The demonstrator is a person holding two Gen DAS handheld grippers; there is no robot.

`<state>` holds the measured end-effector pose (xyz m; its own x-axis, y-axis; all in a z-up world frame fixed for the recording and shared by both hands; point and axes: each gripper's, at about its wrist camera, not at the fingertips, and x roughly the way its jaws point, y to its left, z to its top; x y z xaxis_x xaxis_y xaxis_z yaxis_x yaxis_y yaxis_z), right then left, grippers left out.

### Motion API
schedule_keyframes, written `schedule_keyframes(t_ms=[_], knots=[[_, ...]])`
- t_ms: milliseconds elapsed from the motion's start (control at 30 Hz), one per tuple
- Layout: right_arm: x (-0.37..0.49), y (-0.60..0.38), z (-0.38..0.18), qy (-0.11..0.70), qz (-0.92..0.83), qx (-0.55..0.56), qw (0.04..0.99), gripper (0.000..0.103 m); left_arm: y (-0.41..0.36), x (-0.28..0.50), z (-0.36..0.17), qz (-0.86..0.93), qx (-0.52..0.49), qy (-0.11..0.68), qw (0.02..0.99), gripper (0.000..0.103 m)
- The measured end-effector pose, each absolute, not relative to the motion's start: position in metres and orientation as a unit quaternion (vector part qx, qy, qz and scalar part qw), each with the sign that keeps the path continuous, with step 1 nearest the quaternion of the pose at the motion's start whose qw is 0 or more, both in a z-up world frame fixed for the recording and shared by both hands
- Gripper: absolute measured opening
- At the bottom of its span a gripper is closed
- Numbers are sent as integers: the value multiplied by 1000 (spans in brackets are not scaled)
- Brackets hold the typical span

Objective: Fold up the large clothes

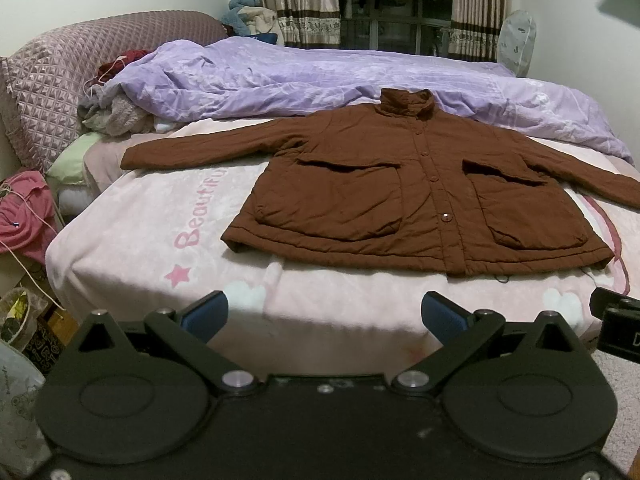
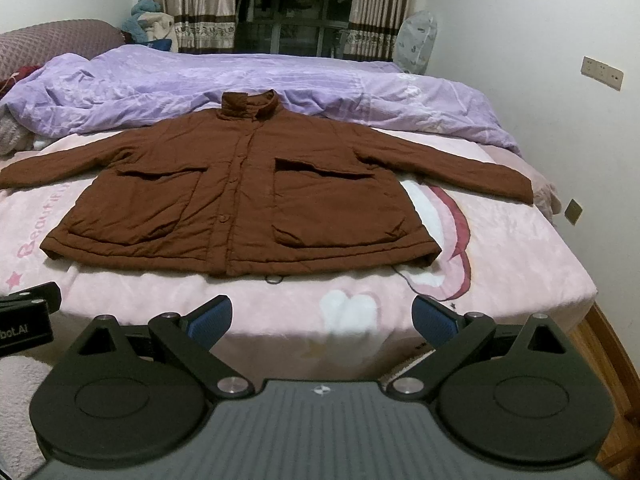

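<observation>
A brown padded jacket (image 1: 404, 188) lies flat and buttoned on the pink bed sheet (image 1: 152, 232), collar away from me, both sleeves spread out sideways. It also shows in the right wrist view (image 2: 248, 196). My left gripper (image 1: 325, 316) is open and empty, held off the bed's near edge, short of the jacket hem. My right gripper (image 2: 323, 318) is open and empty, also short of the hem. The right gripper's edge shows at the right of the left wrist view (image 1: 618, 320), and the left gripper's edge shows in the right wrist view (image 2: 28, 312).
A rumpled purple duvet (image 1: 304, 76) lies behind the jacket. A quilted headboard (image 1: 60, 72) and a pile of clothes (image 1: 116, 112) are at the left. Pink cloth and clutter (image 1: 24, 216) sit beside the bed. Curtains and a window (image 2: 280, 4) are at the back.
</observation>
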<state>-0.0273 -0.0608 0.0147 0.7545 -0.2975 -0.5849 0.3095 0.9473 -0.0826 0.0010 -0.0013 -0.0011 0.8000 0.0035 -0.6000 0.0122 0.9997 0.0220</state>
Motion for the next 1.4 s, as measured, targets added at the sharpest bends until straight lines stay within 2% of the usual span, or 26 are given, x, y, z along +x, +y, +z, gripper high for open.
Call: schedule_keyframes(t_ms=[1400], knots=[[-30,-65,7,321,-165,12,933,103,-1,3,-4,-7,14,318,948,103]])
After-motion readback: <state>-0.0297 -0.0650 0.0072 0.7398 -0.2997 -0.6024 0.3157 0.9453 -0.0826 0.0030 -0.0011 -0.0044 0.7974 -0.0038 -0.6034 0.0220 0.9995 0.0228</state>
